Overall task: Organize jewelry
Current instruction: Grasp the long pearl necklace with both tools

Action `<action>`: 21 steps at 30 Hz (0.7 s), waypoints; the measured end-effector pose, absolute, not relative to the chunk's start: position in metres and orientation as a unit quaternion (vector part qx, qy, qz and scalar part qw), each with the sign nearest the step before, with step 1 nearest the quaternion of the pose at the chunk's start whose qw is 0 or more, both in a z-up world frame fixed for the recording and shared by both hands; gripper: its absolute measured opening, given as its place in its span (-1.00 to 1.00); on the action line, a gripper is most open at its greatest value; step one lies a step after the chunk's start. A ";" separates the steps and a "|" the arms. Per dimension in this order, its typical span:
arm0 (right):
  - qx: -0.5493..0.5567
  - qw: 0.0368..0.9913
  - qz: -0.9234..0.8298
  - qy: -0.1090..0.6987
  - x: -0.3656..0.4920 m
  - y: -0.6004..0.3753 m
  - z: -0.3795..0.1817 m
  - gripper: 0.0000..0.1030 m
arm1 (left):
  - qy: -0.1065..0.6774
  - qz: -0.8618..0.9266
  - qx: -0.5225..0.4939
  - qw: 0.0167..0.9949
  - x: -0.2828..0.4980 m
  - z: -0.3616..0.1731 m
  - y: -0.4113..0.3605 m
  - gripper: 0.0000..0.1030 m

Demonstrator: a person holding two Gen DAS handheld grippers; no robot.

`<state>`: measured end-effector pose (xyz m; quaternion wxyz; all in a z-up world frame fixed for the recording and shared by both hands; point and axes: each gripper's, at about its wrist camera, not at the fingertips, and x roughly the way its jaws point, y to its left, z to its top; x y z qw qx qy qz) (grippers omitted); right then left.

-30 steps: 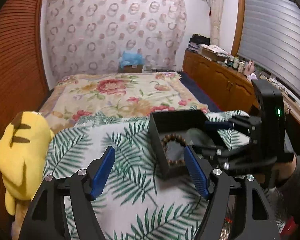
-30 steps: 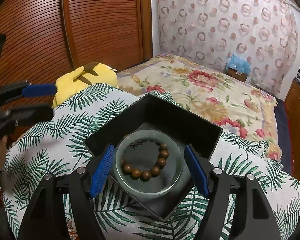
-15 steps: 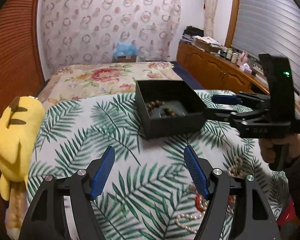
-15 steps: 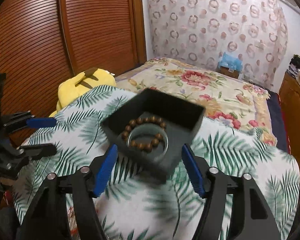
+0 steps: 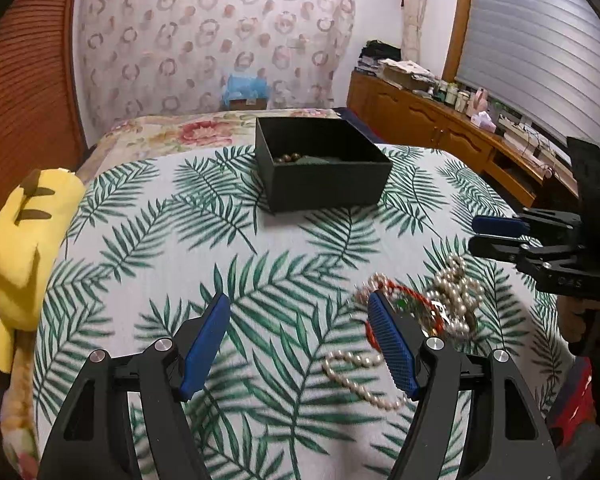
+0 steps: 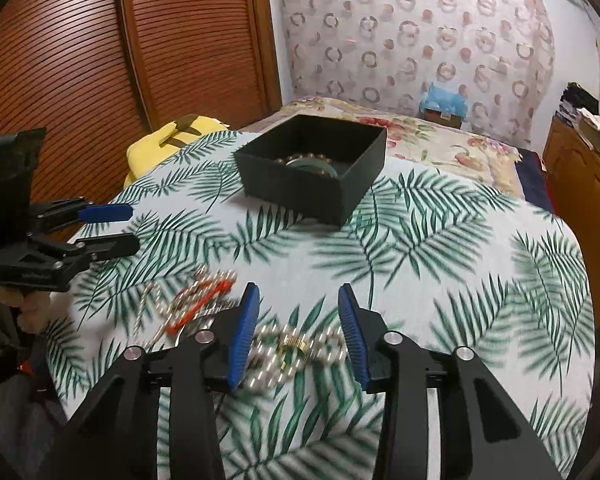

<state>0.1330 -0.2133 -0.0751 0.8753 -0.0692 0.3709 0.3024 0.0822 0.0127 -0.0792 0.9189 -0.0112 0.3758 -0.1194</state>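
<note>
**Jewelry on the leaf cloth**

My black box (image 5: 328, 184) sits open and upright at the far side, with a brown bead bracelet (image 5: 287, 157) and a green bangle (image 6: 310, 167) lying inside. Near me lies a loose tangle (image 5: 440, 300): pearl strands (image 5: 364, 384), a red cord (image 6: 198, 306), and a gold ring (image 6: 292, 346) among blurred pearls.

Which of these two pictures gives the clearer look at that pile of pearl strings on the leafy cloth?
The left wrist view. There the pearl strings are fairly sharp, with single beads showing beside a red cord. In the right wrist view the same pile is smeared by motion blur and partly hidden behind the right tongs.
</note>
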 end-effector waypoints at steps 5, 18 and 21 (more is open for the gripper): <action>-0.048 0.871 0.306 0.381 0.113 -0.217 -0.082 -0.20 | 0.387 -0.118 -0.009 0.914 0.071 -0.089 0.010 0.33; -0.038 0.864 0.294 0.407 0.113 -0.212 -0.104 -0.66 | 0.413 -0.114 -0.001 0.904 0.066 -0.110 0.004 0.32; -0.036 0.867 0.292 0.402 0.110 -0.214 -0.103 -0.83 | 0.415 -0.121 0.006 0.902 0.066 -0.110 -0.001 0.08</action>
